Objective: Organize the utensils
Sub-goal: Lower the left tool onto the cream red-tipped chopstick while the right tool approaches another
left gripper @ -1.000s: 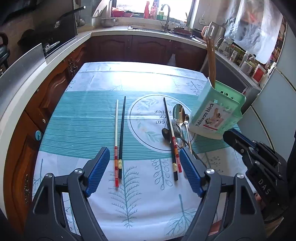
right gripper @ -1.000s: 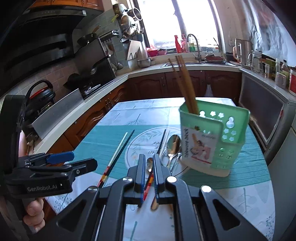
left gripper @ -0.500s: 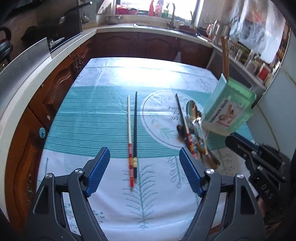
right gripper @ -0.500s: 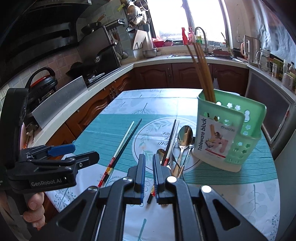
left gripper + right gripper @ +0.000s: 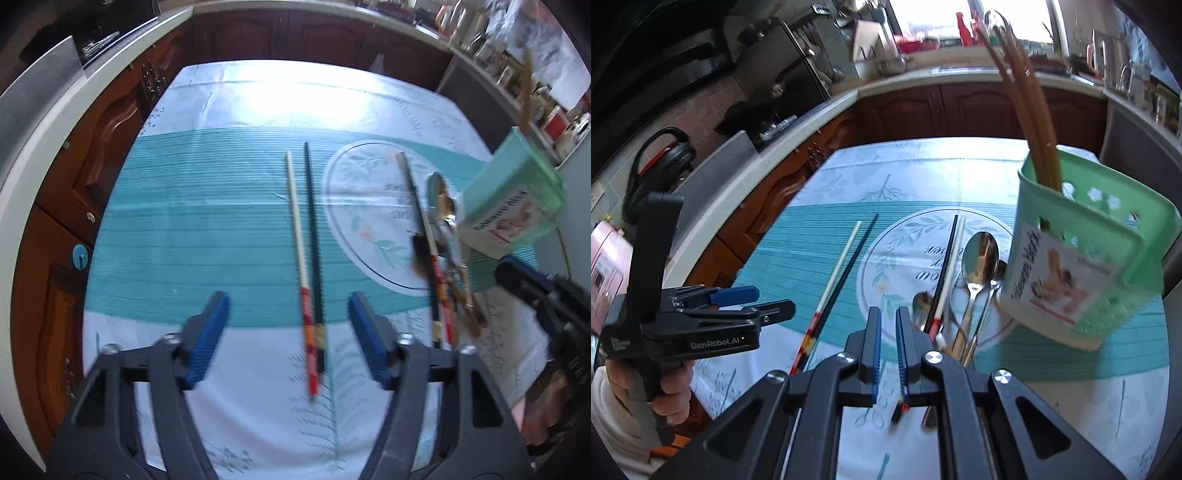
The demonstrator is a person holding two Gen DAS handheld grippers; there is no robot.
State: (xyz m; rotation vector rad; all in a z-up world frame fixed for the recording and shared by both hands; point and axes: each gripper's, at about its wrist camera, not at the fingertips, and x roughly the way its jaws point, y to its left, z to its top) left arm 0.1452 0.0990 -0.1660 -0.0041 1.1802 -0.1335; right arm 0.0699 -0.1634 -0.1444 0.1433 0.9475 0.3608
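Observation:
A white chopstick [image 5: 296, 221] and a black chopstick [image 5: 312, 221] lie side by side on the tablecloth, their red-banded ends between the fingers of my open left gripper [image 5: 288, 339], which hovers above them. A second pair of chopsticks [image 5: 947, 266] and several metal spoons [image 5: 979, 258] lie on the round print beside the green utensil holder [image 5: 1082, 266], which holds wooden chopsticks [image 5: 1027, 99]. My right gripper [image 5: 888, 350] hangs over the handle ends of that second pair, its jaws almost together with nothing between them. The left gripper [image 5: 768, 301] shows at the left, held by a hand.
The table [image 5: 207, 229] has a teal and white cloth. Brown cabinets and a counter [image 5: 55, 122] run along its left and far sides. A stove and pans [image 5: 768, 85] stand on the counter. The right gripper [image 5: 535, 291] sits near the holder [image 5: 513, 206].
My left gripper has moved forward and down, so the white and black chopsticks now lie between its fingers. My right gripper has come closer to the spoons and holder. Both jaws are unchanged.

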